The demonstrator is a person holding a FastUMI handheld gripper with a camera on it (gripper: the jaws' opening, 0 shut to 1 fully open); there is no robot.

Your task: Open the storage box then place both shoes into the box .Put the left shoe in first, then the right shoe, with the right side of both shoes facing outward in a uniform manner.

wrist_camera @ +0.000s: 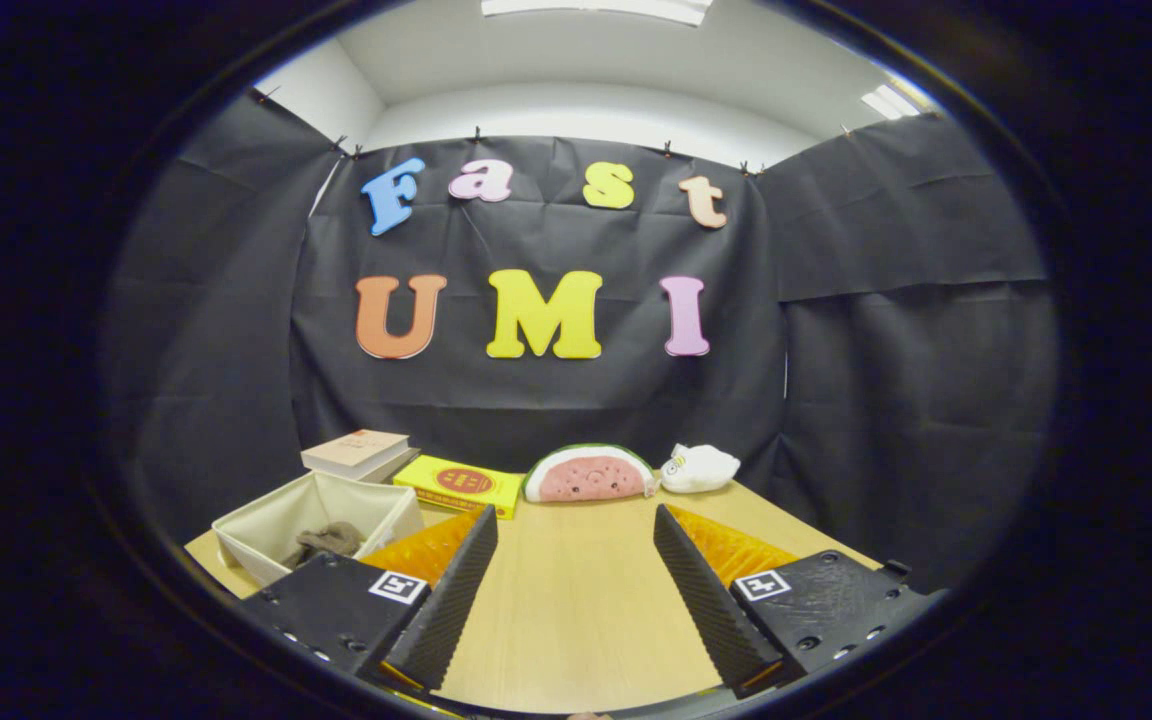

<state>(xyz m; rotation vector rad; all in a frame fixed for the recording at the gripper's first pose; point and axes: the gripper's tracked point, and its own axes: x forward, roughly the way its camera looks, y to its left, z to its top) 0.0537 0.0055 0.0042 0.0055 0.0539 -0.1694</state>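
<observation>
Bin (266, 525) with brown cloth (328, 540); gripper (576, 560) agape.

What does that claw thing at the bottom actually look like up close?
The claw has two long wedge-shaped fingers with ribbed, sawtooth-textured inner faces, set wide apart with bare table between them. Each finger sits on a chunky black block with screw holes. Both blocks carry a small square black-and-white marker, like a coarse barcode. No cables can be seen.
</observation>
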